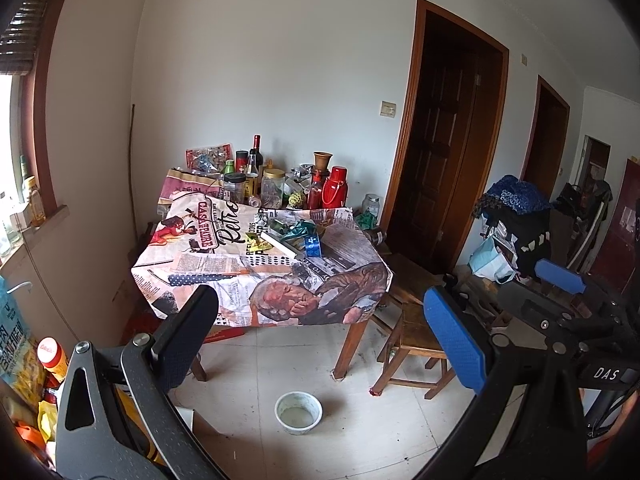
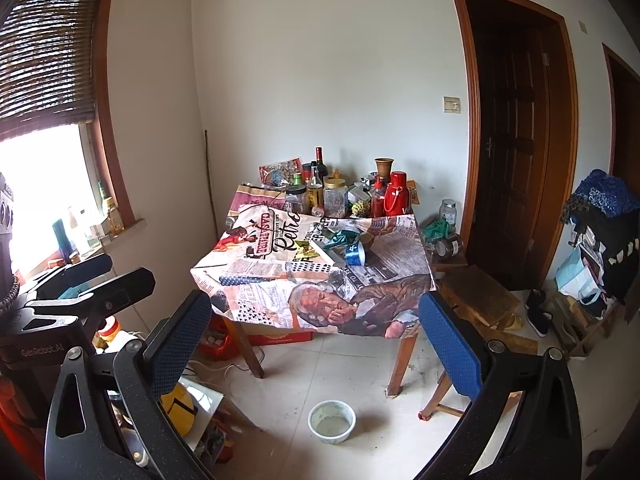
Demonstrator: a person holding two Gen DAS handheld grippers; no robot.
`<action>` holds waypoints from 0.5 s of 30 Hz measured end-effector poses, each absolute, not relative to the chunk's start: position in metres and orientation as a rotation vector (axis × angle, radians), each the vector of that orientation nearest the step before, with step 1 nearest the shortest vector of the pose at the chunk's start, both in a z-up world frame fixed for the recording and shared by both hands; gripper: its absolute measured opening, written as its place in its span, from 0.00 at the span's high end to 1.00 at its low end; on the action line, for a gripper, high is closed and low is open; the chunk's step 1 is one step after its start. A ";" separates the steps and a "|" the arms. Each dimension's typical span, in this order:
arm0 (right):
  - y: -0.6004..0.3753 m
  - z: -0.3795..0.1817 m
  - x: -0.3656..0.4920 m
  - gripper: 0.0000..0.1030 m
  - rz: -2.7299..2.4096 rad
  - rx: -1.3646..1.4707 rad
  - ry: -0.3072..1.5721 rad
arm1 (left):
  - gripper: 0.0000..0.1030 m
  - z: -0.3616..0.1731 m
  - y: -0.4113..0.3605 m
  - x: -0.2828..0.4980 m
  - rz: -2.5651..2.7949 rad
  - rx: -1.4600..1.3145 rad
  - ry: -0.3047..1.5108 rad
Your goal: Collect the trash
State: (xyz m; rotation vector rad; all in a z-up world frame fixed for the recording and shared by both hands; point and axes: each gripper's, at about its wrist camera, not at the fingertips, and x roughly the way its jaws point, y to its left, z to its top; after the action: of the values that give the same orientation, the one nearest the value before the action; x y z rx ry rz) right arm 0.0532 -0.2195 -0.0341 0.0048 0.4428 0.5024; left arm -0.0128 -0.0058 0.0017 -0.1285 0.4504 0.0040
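Lying crumpled: green-and-yellow trash [image 1: 294, 234] on table [image 1: 352, 256]

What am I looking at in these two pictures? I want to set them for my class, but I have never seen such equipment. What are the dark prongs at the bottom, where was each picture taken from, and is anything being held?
No robot here: a person carries hand-held tongs in each hand, each with a wide-angle camera looking forward along its two fingers. That lens bends the walls.

One picture comes from the left tongs, the other from the right tongs. Each view also catches the other tool at its edge.

Both tongs are open and hold nothing; they are well back from the table.

On its printed tablecloth, the likely trash is a crumpled pile of wrappers beside a small blue container. Behind stand jars, bottles and a red thermos. A white bowl sits on the floor.
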 end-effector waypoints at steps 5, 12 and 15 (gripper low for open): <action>-0.220 -0.035 0.052 0.00 0.503 0.006 0.443 | 0.00 0.001 -0.007 -0.013 0.005 -0.131 0.451; -0.220 -0.034 0.053 0.00 0.508 0.005 0.442 | 0.00 0.001 -0.006 -0.015 0.005 -0.129 0.447; -0.219 -0.034 0.053 0.00 0.510 0.004 0.443 | 0.00 0.000 -0.007 -0.014 0.005 -0.129 0.448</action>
State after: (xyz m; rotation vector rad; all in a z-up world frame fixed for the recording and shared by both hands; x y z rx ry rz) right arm 0.0529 -0.2194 -0.0344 0.0039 0.4431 0.5101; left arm -0.0136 -0.0067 0.0001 -0.1289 0.4476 0.0048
